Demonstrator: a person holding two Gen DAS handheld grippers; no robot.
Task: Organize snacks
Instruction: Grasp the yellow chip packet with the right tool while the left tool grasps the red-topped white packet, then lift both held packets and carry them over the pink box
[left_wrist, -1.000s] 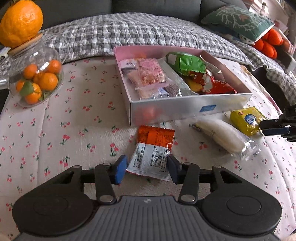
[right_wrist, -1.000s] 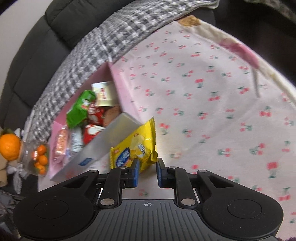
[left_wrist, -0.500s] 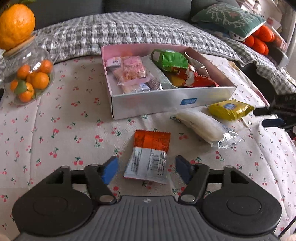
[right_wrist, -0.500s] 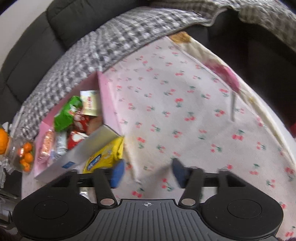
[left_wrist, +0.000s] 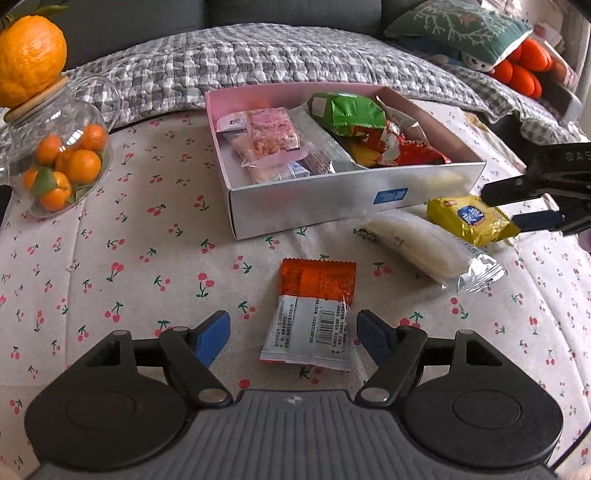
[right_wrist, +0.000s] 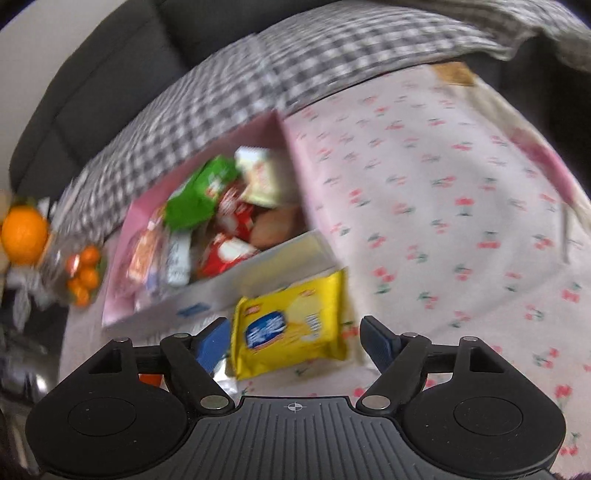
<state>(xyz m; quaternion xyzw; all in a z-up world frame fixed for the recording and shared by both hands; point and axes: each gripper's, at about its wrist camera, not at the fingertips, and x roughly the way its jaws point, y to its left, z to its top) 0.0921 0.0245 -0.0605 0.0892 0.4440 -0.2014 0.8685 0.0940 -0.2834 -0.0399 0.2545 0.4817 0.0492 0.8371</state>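
Left gripper (left_wrist: 293, 336): blue pads stood wide, one either side of the near end of the orange-and-white packet (left_wrist: 314, 314). Neither pad touched it. Packet lay flat on the cherry-print cloth (left_wrist: 110, 236), barcode side up, its long axis running away from the fingers.

Right gripper (right_wrist: 293, 341): jaws were opening, already spread past the width of the yellow packet (right_wrist: 291, 326), which sat between them on the cloth, untouched by the pads. Seen from the left wrist, the same gripper (left_wrist: 524, 206) hung at the far end of the yellow packet (left_wrist: 469, 219), close to the box's near right corner.

Outward: the white wrapped roll (left_wrist: 421, 247) lay between the two packets, just beside the yellow one. Behind them, the pink-lined box (left_wrist: 314, 205), already holding green, red and pink snacks. Further left, a glass jar of small oranges (left_wrist: 62, 162) with a large orange (left_wrist: 31, 51) on its lid. Three snacks remained outside the box.

Judgement: both hands seemed set for a pick. To do it well, lower each gripper until the pads reach cloth level, centre the packet, then close on the body rather than the crimped seal, gently, since the contents may crush. The right view was blurred; steady that hand before closing. Keep the right pads clear of the roll's foil tail.
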